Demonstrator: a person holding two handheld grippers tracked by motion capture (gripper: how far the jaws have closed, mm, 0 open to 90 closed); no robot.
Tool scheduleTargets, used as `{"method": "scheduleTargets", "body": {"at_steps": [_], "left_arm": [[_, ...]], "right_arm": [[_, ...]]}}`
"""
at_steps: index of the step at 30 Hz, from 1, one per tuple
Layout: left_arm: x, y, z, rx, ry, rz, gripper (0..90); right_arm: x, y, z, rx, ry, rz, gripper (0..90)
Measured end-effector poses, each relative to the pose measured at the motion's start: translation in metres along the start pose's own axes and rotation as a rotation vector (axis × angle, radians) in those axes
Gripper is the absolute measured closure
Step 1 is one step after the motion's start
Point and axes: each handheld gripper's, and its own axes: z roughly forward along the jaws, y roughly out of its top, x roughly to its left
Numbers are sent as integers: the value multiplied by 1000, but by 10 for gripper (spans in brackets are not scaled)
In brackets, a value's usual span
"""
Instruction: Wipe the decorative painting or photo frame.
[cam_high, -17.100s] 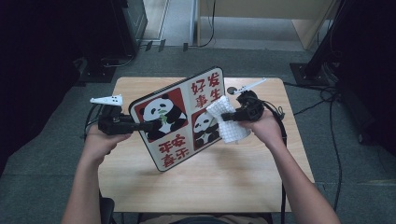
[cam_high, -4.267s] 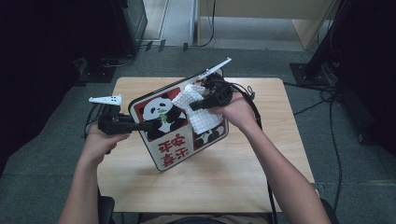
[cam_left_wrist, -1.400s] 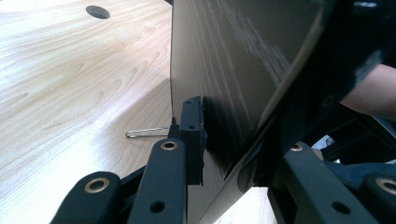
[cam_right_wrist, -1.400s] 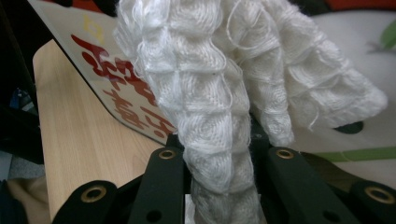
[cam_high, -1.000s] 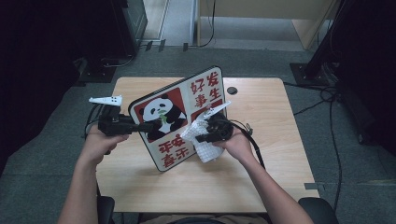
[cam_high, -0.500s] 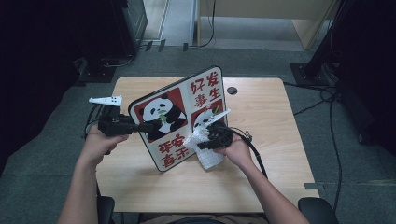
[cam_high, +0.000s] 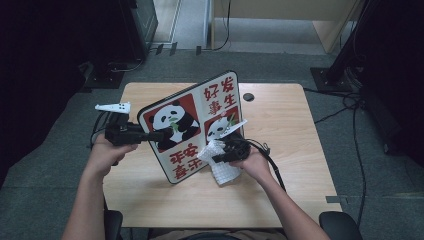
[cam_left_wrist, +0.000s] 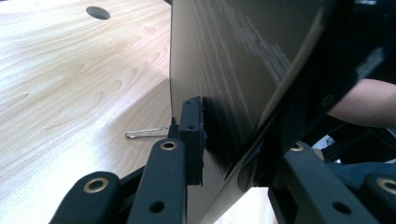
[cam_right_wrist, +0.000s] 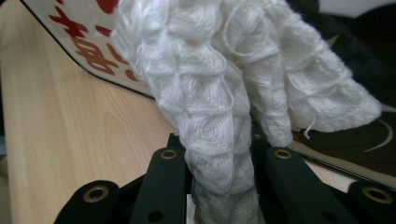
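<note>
Here, from the high view, the left gripper (cam_high: 150, 136) is clamped on the left edge of the board (cam_high: 192, 125), a panel printed with pandas and red characters. The board stands tilted on its lower edge on the table (cam_high: 300, 165), leaning away from the person. The right gripper (cam_high: 216, 159) sits just right of the board's lower right part, clenched on a white cloth (cam_high: 220, 162). The cloth bunches ahead of its jaws against the board's face and hangs below them toward the table. Its jaws have just been closing, with the cloth between them. A round hole (cam_high: 248, 97) in the table lies well beyond the right gripper, past the board's top corner.

In the left gripper view, the board (cam_left_wrist: 233, 70) runs edge-on up from between the jaws, its dark back facing the camera. The left jaw's pad (cam_left_wrist: 192, 133) presses flat on that back, and the right jaw sits on the far side of the panel. To the gripper's left a thin wire clip (cam_left_wrist: 147, 134) lies on the table (cam_left_wrist: 70, 84), near the board's foot.

In the right gripper view, the cloth (cam_right_wrist: 219, 102) is pinched between the two jaws and fans out thick and knitted above them. Behind it, up and to the left, is the board's lower edge (cam_right_wrist: 88, 42) with red print, resting on the table (cam_right_wrist: 70, 126).
</note>
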Motion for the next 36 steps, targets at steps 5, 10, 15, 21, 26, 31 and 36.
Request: {"method": "scheduleTargets", "body": {"at_steps": [5, 10, 15, 21, 26, 31, 36], "left_arm": [[0, 0, 0, 2, 3, -2, 737], [0, 0, 0, 2, 4, -1, 737], [0, 0, 0, 1, 5, -2, 737], [0, 0, 0, 0, 5, -3, 737], [0, 0, 0, 1, 4, -1, 736], [0, 0, 0, 0, 3, 3, 731], [0, 0, 0, 2, 7, 5, 710]], "right_arm": [[4, 7, -13, -19, -6, 4, 779], [10, 19, -28, -45, 5, 1, 779], [16, 34, -42, -63, 4, -13, 778], [23, 52, -58, -79, 0, -29, 777], [31, 68, -70, -79, -2, -54, 776], [37, 83, -85, -89, -21, -81, 775], [43, 99, -98, -98, -27, -82, 776]]}}
